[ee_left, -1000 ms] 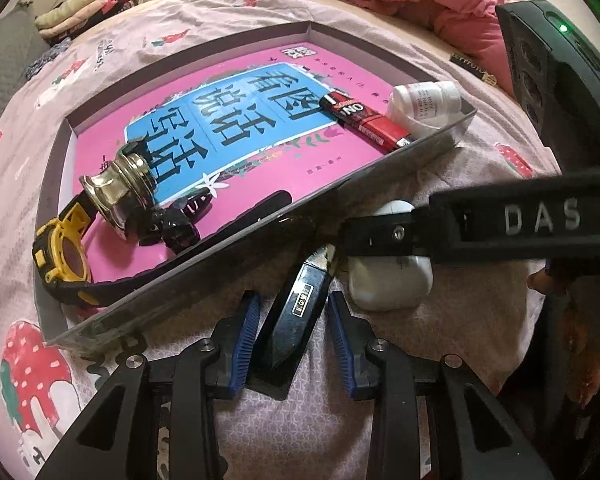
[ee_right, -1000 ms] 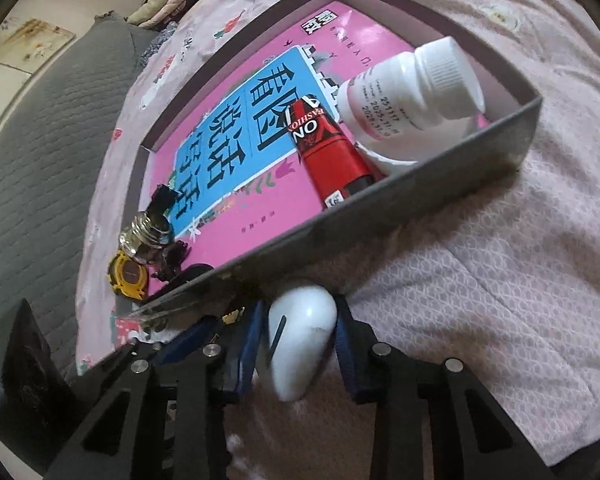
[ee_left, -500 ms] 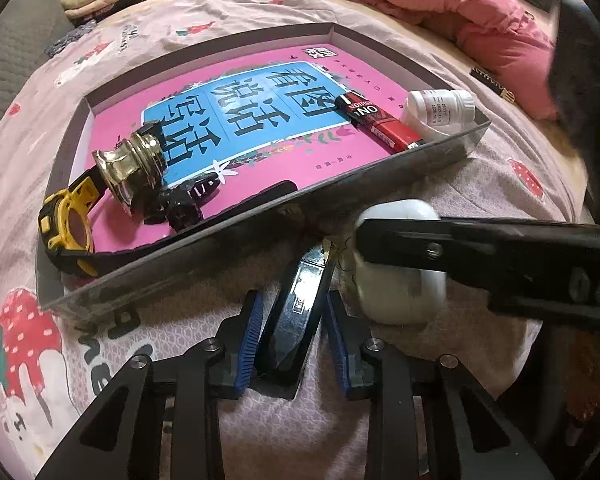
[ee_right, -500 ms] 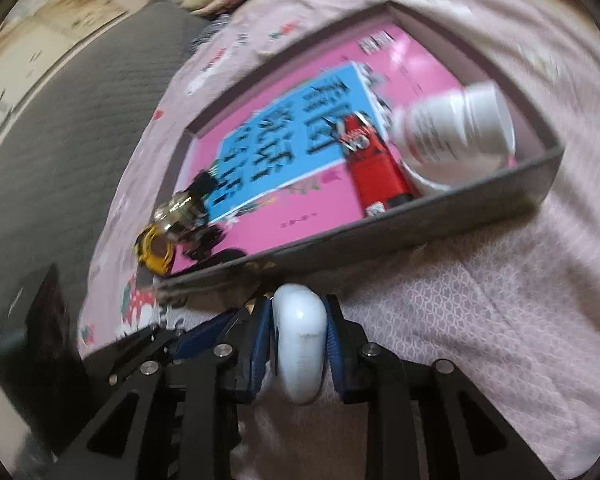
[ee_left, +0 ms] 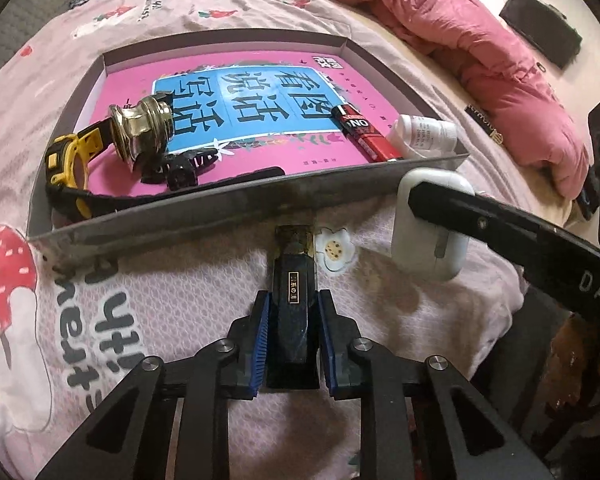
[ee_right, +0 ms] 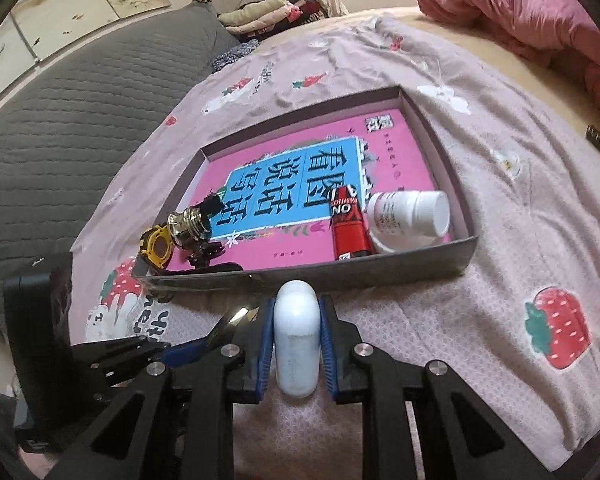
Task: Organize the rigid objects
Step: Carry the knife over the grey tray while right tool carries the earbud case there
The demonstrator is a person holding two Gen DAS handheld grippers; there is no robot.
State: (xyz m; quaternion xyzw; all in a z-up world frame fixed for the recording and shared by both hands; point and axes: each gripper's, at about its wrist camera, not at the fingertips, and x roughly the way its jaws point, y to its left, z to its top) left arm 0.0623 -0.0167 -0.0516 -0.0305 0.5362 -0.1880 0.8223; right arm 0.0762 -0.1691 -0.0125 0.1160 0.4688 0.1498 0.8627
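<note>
Dark object (ee_left: 293, 300), perhaps a lighter

One tray (ee_left: 228, 208), two bottles (ee_left: 424, 136)

L gripper (ee_left: 293, 332) clamped on dark folding knife (ee_left: 293, 292), front of tray.
Jaws just been closing, blue pads now pressed on knife's sides, knife tip toward grey tray (ee_left: 228, 204) wall. R gripper finger (ee_left: 500, 236) grips white earbud case (ee_left: 430, 226) to the right. In tray: pink book (ee_left: 260, 120), brass knob (ee_left: 140, 132), yellow-black watch (ee_left: 70, 160), red tube (ee_left: 364, 132), white bottle (ee_left: 426, 134).
</note>
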